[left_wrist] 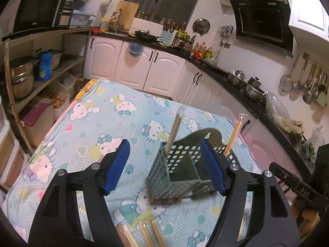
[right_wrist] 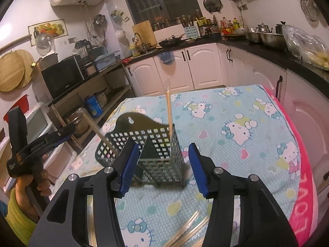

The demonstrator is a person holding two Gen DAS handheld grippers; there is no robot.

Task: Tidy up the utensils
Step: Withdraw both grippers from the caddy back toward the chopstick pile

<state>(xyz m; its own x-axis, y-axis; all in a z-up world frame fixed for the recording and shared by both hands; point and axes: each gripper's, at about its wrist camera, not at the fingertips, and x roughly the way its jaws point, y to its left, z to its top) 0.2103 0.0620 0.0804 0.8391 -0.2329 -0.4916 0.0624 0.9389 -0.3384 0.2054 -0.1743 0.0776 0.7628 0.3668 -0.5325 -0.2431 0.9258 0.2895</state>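
Standing just beyond the open left gripper (left_wrist: 164,168), the utensil holder (left_wrist: 174,177).

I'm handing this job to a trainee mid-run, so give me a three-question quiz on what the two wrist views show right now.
1. True or false: the left gripper has its jaws clamped on a pair of chopsticks.
2. How many wrapped chopstick pairs stand in the perforated utensil holder?
A. none
B. two
C. five
3. Fill in: more chopsticks lie loose on the ____, near the cameras.

Key
1. False. Both the left gripper and the right gripper are open with nothing between the jaws.
2. B: one wrapped pair in one compartment, another in a different one.
3. Cartoon-cat tablecloth; the loose chopsticks lie there.
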